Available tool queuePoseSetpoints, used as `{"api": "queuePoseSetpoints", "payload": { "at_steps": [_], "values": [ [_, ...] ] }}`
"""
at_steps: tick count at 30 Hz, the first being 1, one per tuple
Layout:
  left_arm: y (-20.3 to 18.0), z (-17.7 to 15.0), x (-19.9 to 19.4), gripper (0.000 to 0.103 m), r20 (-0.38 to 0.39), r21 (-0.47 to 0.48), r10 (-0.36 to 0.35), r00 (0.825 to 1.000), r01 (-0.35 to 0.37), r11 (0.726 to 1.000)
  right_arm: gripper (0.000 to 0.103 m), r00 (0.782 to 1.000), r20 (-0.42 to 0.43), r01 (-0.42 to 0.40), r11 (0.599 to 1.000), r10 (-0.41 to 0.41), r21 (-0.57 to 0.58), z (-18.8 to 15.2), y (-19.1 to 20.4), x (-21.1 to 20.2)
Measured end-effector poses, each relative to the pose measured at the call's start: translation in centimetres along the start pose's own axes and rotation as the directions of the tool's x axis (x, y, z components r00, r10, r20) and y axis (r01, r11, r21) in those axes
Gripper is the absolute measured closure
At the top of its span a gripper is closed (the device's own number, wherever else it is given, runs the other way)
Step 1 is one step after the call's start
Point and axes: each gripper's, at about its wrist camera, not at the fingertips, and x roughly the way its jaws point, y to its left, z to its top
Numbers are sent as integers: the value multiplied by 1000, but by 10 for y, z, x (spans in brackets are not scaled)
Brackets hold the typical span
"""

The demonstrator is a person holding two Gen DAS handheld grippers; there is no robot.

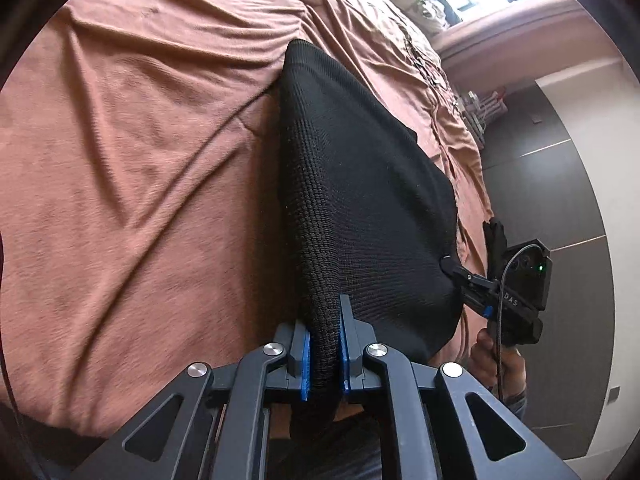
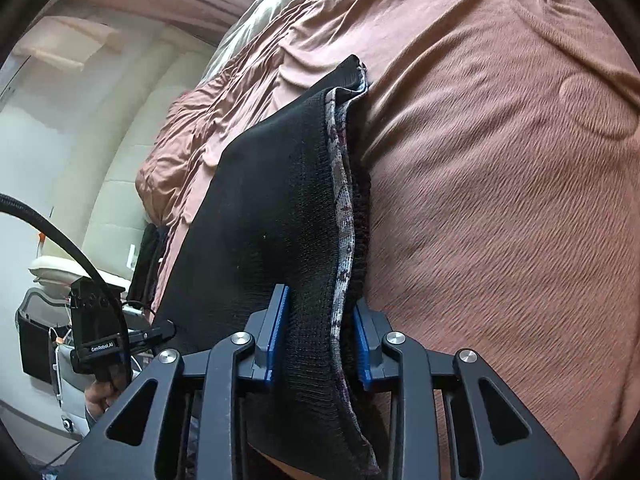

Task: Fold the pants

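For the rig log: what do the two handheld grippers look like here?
Both are black linkage frames with silver pivot bolts and blue ribbed finger pads. The left gripper has a white "GenRobot.AI" label and a thick black braided cable; the right gripper shows a green light, "DAS" lettering and a thin cable.

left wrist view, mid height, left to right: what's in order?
Brown bedsheet → black pants → right claw pinching the pants' edge → dark floor → white wall.
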Motion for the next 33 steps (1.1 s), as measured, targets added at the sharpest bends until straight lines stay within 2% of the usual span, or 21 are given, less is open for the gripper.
{"api": "queuePoseSetpoints", "payload": {
  "at_steps": [11, 20, 23, 31, 32, 33],
  "values": [
    [19, -8, -29, 92, -7, 32, 72, 997, -72, 997, 76, 1000, -21, -22, 1000, 22, 8, -21, 23, 26],
    [44, -13, -42, 92, -14, 31, 152, 988, -152, 988, 76, 998, -35, -52, 999, 52, 4, -38, 35, 43],
    [54, -14, -43, 92, -27, 17, 163, 986, -163, 987, 76, 996, -41, -77, 997, 78, 19, -42, 35, 48],
    [56, -7, -38, 88, -65, 32, 176, 982, -174, 984, 76, 996, -29, -79, 997, 79, 2, -38, 28, 43],
    [54, -5, -36, 86, -67, 37, 181, 981, -179, 983, 71, 996, -24, -81, 997, 81, 6, -37, 25, 42],
    [54, -4, -35, 80, -70, 42, 188, 980, -186, 982, 60, 997, -15, -78, 997, 78, 9, -36, 23, 40]
  ]
}}
